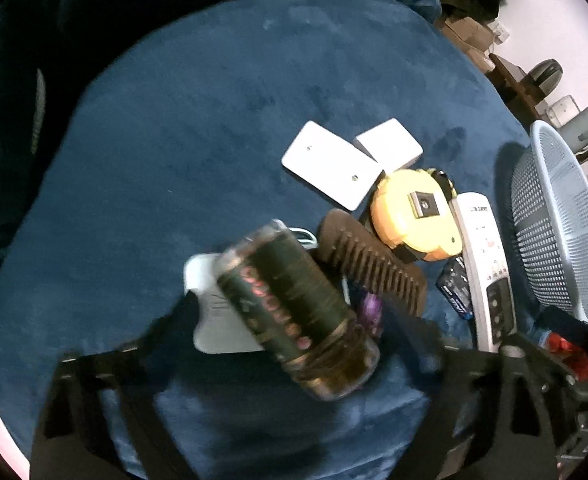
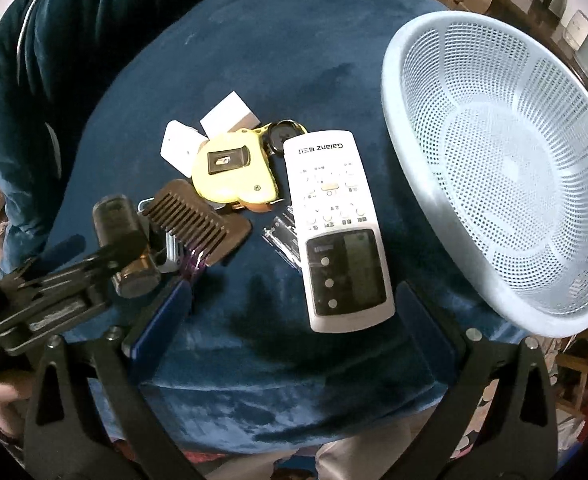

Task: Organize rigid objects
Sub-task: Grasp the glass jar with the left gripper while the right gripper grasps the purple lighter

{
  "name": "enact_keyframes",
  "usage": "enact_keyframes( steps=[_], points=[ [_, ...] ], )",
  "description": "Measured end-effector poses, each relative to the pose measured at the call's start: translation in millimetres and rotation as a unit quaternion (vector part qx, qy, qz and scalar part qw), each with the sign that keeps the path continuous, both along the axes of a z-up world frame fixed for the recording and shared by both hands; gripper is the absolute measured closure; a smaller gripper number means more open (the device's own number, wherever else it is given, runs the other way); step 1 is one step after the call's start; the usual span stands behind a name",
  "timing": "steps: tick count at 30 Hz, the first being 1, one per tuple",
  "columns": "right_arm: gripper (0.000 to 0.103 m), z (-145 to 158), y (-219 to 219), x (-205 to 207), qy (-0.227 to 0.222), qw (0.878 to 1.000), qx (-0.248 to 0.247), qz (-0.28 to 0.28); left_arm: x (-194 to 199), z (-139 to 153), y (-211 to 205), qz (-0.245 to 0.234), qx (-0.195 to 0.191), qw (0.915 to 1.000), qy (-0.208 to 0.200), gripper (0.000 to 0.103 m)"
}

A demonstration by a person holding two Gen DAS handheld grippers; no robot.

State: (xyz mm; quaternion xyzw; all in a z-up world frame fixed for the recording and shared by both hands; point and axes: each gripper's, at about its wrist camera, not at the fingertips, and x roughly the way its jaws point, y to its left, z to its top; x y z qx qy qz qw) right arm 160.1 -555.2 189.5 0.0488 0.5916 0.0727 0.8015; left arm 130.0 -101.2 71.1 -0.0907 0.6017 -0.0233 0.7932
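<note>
The white remote reads "Galanz" across its top, lying on the blue-covered counter just left of the empty pale-blue perforated basket. Beside it sit the yellow tape measure, wooden comb and white plates. The left claw grips a dark jar with blurred, unreadable pink lettering. The right claw stands wide open, holding nothing.
</note>
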Motion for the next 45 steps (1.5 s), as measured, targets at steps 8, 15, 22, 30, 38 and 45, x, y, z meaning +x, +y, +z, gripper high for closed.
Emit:
enact_keyframes(
  steps=[8, 15, 22, 30, 38, 45],
  points=[
    [0.001, -3.9, 5.4, 2.6, 0.004, 0.999, 0.032, 0.023, -14.6, -1.4, 17.7, 0.004, -0.03, 0.9995, -0.002, 0.049],
    [0.004, -7.0, 32.8, 0.4, 0.018, 0.997, 0.029, 0.067, -44.4, 2.7, 52.1, 0.025, -0.002, 0.9997, -0.003, 0.049],
    [0.009, -20.1, 66.5, 6.8, 0.039, 0.993, 0.018, 0.11, -67.5, -19.9, 81.8, 0.048, 0.006, 0.9983, 0.033, 0.049],
    [0.02, -39.0, 87.3, 11.1, 0.077, 0.988, 0.036, 0.128, -67.7, -39.4, 87.4, 0.052, 0.0, 0.9975, 0.049, 0.046],
    [0.045, -61.3, 120.7, 10.2, 0.094, 0.991, 0.012, 0.099, -66.9, -50.5, 85.3, 0.056, 0.004, 0.9973, 0.047, 0.045],
    [0.072, -78.1, 160.5, 7.0, 0.094, 0.989, -0.039, 0.107, -72.7, -49.0, 100.4, 0.06, -0.009, 0.997, 0.048, 0.048]
  ],
)
